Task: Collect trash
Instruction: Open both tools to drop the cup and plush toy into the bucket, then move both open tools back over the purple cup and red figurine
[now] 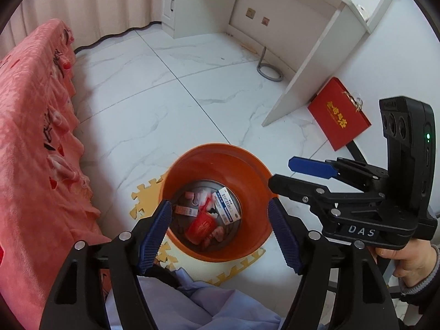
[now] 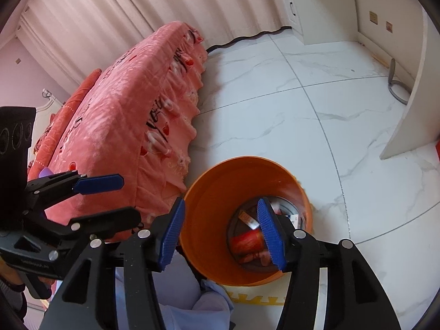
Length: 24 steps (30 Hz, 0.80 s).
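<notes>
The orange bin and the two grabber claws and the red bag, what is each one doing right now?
Orange bin: upright on the floor, no lid, trash lying in the bottom.
Medicine box: lying inside the bin.
Left gripper: open, empty, above the bin.
Right gripper: open, empty, above the bin.
Red bag: on the floor, leaning by the white desk.

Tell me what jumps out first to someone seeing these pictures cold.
The orange bin stands on the marble floor under both open grippers, with trash in its bottom: a white medicine box, a red packet and crumpled scraps. Beside it hangs the pink bedspread, filling the left of both views. A red gift bag leans by the white desk panel to the right.
</notes>
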Motion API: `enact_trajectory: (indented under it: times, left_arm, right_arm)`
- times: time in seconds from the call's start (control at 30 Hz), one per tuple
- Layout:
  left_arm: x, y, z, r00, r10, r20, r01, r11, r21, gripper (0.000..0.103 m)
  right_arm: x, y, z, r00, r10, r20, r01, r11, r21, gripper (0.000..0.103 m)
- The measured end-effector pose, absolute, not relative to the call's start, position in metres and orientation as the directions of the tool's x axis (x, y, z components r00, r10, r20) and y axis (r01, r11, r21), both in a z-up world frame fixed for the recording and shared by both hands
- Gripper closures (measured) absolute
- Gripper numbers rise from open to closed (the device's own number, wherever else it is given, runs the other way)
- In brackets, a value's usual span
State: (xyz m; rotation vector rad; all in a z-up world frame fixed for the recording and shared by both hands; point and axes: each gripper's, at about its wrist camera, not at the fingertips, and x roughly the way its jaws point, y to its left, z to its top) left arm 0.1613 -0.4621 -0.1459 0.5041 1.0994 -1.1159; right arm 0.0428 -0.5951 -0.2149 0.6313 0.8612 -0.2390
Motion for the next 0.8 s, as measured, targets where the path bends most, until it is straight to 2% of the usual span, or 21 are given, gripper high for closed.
enact_trajectory:
  times: [0.33,0.43,0.8]
  left_arm:
    - [0.199,-0.391,-0.116,0.145,-0.52,-0.842,0.824,0.534,-0.188,0.03]
    - [0.218,-0.356,-0.105,0.212,-0.526,-0.823,0.77,0.609,-0.191,0.026]
    - [0.275,-0.246,-0.084,0.426,-0.485,-0.764,0.608,0.778,-0.156,0.024]
  right_arm:
    - [0.101,-0.517,-0.169,0.683,0.16,-0.712,0.26,0.858,0.443,0.047]
    - [0.12,-0.495,-0.154,0.701,0.173,-0.692,0.205,0.88,0.429,0.04]
    - [0.187,-0.392,-0.115,0.69,0.31,-0.655,-0.009,0.907,0.42,0.04]
